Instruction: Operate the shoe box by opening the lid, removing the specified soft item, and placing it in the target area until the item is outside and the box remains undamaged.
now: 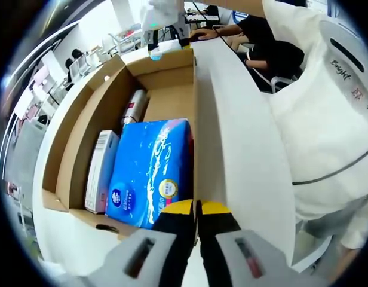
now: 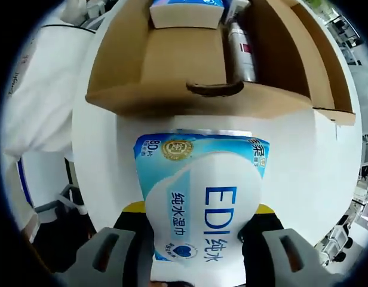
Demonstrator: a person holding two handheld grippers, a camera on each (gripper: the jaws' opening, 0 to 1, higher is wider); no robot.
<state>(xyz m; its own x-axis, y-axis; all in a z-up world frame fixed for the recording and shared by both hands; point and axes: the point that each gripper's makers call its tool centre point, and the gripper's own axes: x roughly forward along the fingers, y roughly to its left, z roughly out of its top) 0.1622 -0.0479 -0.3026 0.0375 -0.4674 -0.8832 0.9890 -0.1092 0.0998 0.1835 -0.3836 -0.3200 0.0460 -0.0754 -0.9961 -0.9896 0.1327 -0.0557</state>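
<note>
While the shoe box (image 1: 136, 89) lies open ahead of the left gripper (image 1: 196, 209), whose jaws pinch its wall, the right gripper (image 2: 199, 221) grips the wipes pack (image 2: 202, 197) between its jaws outside, only placing remaining.

Office: desks (image 1: 82, 63), seated person (image 1: 264, 42)

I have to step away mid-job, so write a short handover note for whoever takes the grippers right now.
Left gripper: jaws closed on the edge of the open box lid, holding it up.
Right gripper: shut on the wet wipes pack, held over the white table just outside the shoe box.
Inside the box: blue tissue pack, a small carton and a bottle.
Done: lid open, wipes pack out.
Left: set the pack down in the target area and release; the box looks intact.
</note>
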